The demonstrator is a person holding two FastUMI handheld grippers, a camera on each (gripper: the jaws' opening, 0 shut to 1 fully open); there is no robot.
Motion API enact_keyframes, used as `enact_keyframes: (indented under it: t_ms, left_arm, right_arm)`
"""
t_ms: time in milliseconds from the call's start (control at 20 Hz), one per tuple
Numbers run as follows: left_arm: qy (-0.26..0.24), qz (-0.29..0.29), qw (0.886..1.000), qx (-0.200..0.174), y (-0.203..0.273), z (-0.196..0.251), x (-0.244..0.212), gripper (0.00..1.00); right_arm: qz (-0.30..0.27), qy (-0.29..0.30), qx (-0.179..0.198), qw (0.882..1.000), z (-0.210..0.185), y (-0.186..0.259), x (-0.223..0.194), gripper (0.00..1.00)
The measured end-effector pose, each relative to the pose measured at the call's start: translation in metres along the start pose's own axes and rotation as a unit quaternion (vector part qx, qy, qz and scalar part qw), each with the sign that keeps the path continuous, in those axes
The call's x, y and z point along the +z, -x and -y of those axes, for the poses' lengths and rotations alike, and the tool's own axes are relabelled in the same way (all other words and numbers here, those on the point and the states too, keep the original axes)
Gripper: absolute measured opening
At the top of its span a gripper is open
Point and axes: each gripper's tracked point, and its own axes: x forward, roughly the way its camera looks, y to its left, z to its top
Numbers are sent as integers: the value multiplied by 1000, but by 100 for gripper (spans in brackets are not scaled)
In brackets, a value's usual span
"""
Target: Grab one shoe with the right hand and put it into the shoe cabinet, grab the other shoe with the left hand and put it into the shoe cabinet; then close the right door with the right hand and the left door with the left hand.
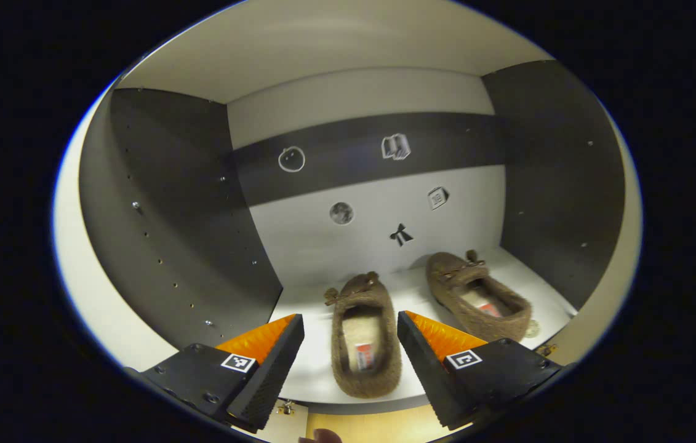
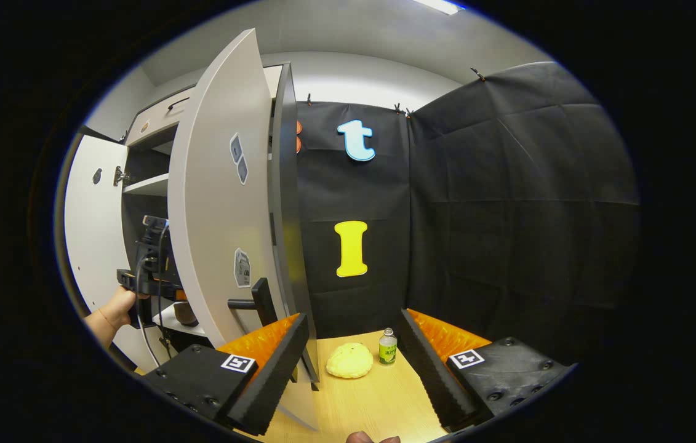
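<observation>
Two brown fuzzy shoes lie side by side on the white shelf (image 1: 409, 280) inside the shoe cabinet, toes to the back: one (image 1: 365, 335) in front of me, the other (image 1: 477, 295) to its right. My left gripper (image 1: 351, 369) is open just before the shelf edge, its fingers either side of the nearer shoe's heel and not touching it. In the right gripper view, my right gripper (image 2: 354, 369) is open and holds nothing, next to the outer edge of the open right door (image 2: 218, 215) with its dark handle (image 2: 252, 301). The left gripper (image 2: 148, 280), in a hand (image 2: 111, 314), reaches into the cabinet.
The left door (image 2: 86, 234) also stands open. Dark side walls (image 1: 169, 227) close in the compartment. On the wooden surface (image 2: 372, 400) right of the cabinet sit a yellow bun-like object (image 2: 351, 360) and a small bottle (image 2: 388, 346).
</observation>
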Motion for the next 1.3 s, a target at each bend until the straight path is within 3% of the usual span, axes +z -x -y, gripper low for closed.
enact_keyframes:
  t_ms: [250,450,750,800,950,1300]
  left_arm:
    - [39,80,996,-20,74,11,27,96]
    - [45,118,992,-13,134,6,23,97]
    - [55,130,990,-24,215,0,-19,100]
    - [54,132,989,-24,226,-3,-26,96]
    - [47,139,989,0,261,-22,-47,96]
    - [78,122,989,8,324,-46,-83,96]
  right_arm:
    - [-5,-6,12,1000,-12,-1,-3,98]
    - [0,-5,4,1000,-16,2,-3,97]
    - [4,-3,7,1000,-35,8,-5,97]
    - [4,-2,12,1000,-40,9,-5,97]
    - [4,2,17,1000,-50,13,-6,96]
    - [-3,-5,41,999,-85,16,-11,97]
